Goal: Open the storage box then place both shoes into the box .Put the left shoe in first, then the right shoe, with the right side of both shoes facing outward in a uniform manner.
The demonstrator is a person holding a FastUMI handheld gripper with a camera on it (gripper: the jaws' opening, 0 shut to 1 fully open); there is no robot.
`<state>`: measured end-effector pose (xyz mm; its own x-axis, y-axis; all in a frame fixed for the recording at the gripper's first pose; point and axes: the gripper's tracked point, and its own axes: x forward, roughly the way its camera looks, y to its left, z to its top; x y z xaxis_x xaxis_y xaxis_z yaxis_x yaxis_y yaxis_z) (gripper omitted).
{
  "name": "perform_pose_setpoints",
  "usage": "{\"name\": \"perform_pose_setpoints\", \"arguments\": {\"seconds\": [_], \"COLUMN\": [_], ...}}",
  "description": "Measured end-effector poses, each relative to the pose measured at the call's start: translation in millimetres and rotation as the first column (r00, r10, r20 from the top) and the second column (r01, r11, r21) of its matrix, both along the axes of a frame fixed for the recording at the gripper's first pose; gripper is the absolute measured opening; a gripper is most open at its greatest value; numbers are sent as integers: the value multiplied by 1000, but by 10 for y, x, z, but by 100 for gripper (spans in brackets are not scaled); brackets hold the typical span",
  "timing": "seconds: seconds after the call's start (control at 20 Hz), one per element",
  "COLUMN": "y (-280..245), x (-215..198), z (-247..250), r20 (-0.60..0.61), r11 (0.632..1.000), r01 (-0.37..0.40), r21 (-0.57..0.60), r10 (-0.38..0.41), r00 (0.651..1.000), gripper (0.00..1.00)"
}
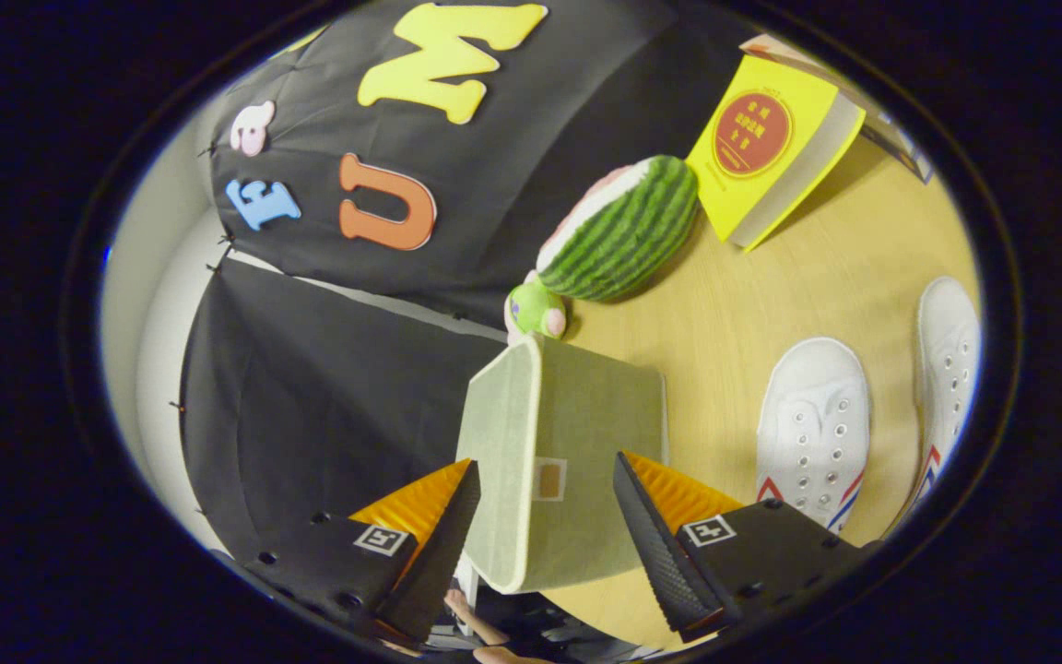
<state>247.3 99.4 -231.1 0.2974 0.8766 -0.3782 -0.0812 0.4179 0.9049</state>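
Gripper: the gripper (545,530) is rolled sideways, so the wooden table (808,267) runs up the right of its view; the fingers stand spread apart, gripping nothing.
Storage box: a pale green fabric storage box (568,452) sits between the fingers and just ahead of them, near the table's edge; its lid looks shut, with a small tab (549,480) on the face towards the fingers.
Shoes: two white canvas shoes lie side by side to the right of the box, the nearer shoe (812,429) just beside it and the farther shoe (946,369) beyond that; neither is in the box.
Step in hand: opening the box, I'd judge, with nothing done yet.
Doing it well: line the fingers up on the tab or lid lip, close on that alone, then lift along the hinge side without dragging the soft box off the edge.
Edges: the table ends close by the box, with the black booth wall past it.
Open room: bare wood lies between box and shoes; a watermelon plush (623,231), a small green toy (536,309) and a yellow book (766,143) crowd the far side.
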Motion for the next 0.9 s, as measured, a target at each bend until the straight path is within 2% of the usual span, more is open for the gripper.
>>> {"name": "perform_pose_setpoints", "arguments": {"seconds": [0.15, 0.25, 0.45, 0.5, 0.55, 0.6, 0.65, 0.8, 0.9], "y": [211, 332, 489, 499, 490, 518, 507, 481, 467], "x": [-49, -87, -27, -14, 69, 92, 76, 79, 40], "z": [14, 19, 61, 65, -10, -6, 21, 27, 97], "r20": [-36, -27, -1, 15, 20, 3, -4, 16, 20], "r11": [989, 977, 967, 969, 982, 983, 983, 988, 990], "r01": [-99, -164, -195, -188, -136, -115, -122, -114, -116], "r21": [110, 135, 164, 161, 128, 140, 137, 104, 81], "r10": [103, 169, 198, 188, 134, 115, 124, 113, 115], "r00": [994, 985, 980, 982, 991, 993, 992, 993, 993], "gripper": [88, 83, 68, 52, 37, 22, 15, 8, 8]}}
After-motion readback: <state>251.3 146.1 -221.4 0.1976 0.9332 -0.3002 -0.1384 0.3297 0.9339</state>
